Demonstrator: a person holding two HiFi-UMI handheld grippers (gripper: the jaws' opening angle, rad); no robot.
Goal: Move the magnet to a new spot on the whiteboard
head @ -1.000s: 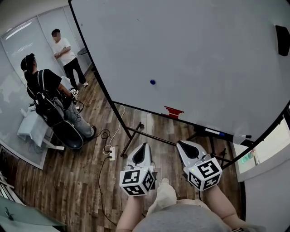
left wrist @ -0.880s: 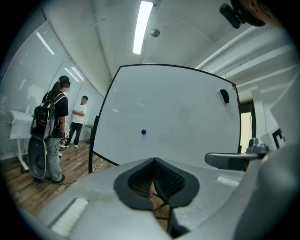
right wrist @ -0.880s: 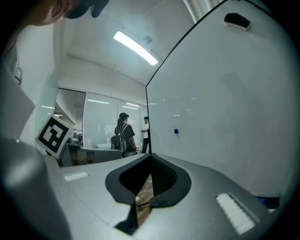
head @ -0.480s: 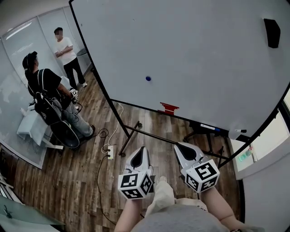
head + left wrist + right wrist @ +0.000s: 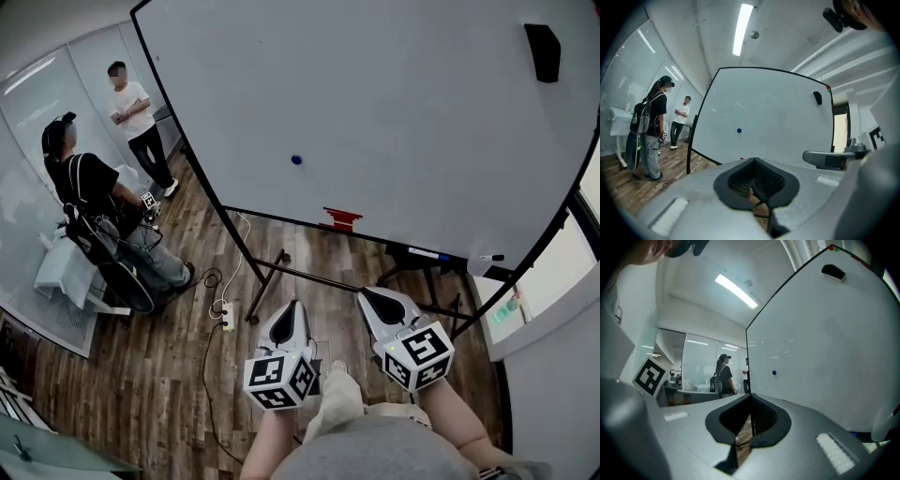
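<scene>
My left gripper (image 5: 292, 319) and right gripper (image 5: 382, 305) are shut tight and hold nothing. The blue magnet (image 5: 296, 159) sticks on the whiteboard (image 5: 394, 112), well away from both. Old spot or new spot? I can't tell.

Blue magnet (image 5: 296, 159) on your whiteboard (image 5: 412, 103)
It's small and round, stuck flat toward the board's lower left, above the bottom edge.

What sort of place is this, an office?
Probably an office or meeting room: a large freestanding whiteboard, glass partition walls, and a ceiling strip light.
</scene>
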